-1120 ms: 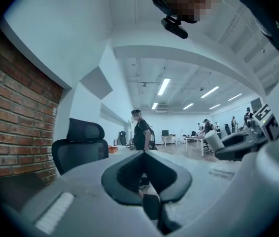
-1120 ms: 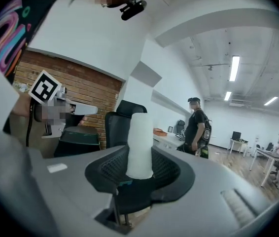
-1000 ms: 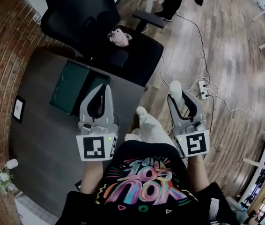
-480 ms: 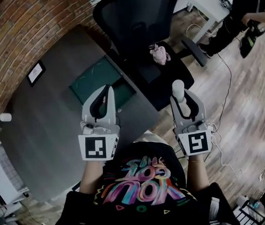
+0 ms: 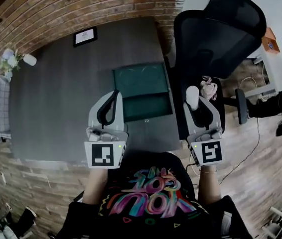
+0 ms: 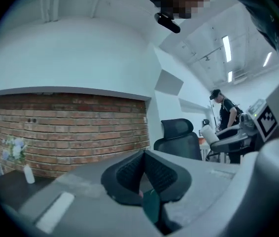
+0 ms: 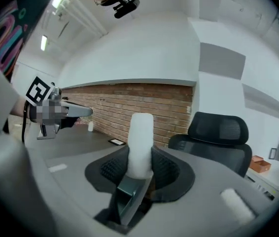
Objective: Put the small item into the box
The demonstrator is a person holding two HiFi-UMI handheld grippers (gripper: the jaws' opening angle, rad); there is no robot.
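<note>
White cylindrical item (image 5: 193, 97) clamped upright in right tongs (image 5: 195, 106), just past counter (image 5: 56, 98) right edge, near chair (image 5: 215, 29). Green box (image 5: 142, 89) on counter, left of item. Left tongs (image 5: 113, 97) closed, empty, at box's near-left corner. Advice: swing item over box centre, lower inside walls, then release; hold left tongs aside.

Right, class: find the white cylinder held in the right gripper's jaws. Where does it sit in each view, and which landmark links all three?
Head view: white cylinder, right of centre, between the jaws.
Left gripper view: far right, mid-height.
Right gripper view: centre, upright between the jaws.
Shared landmark: black office chair.
</note>
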